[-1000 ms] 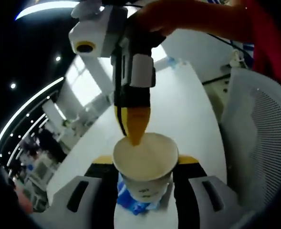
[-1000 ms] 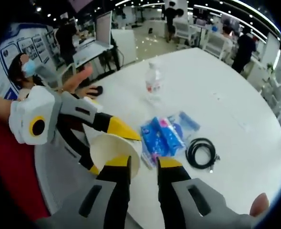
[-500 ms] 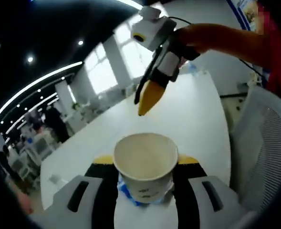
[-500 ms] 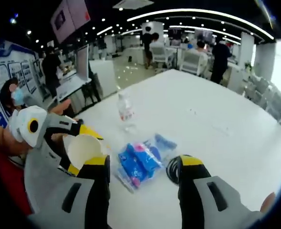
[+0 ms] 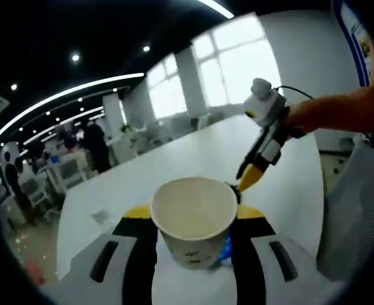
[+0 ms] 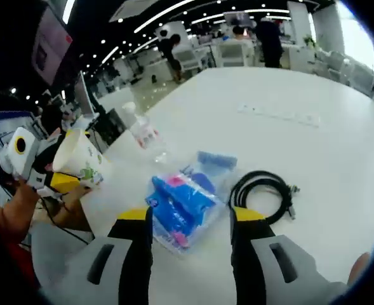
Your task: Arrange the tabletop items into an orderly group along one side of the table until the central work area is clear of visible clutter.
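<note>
Between left gripper (image 5: pixel 193 216) jaws: paper cup (image 5: pixel 193 219) clamped, inside bare; right gripper (image 6: pixel 191 219) jaws apart.

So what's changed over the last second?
The right tool left the paper cup's rim, opened, and now straddles the blue packet. The left tool keeps the cup clamped. Bottle and cable lie untouched on the table.
</note>
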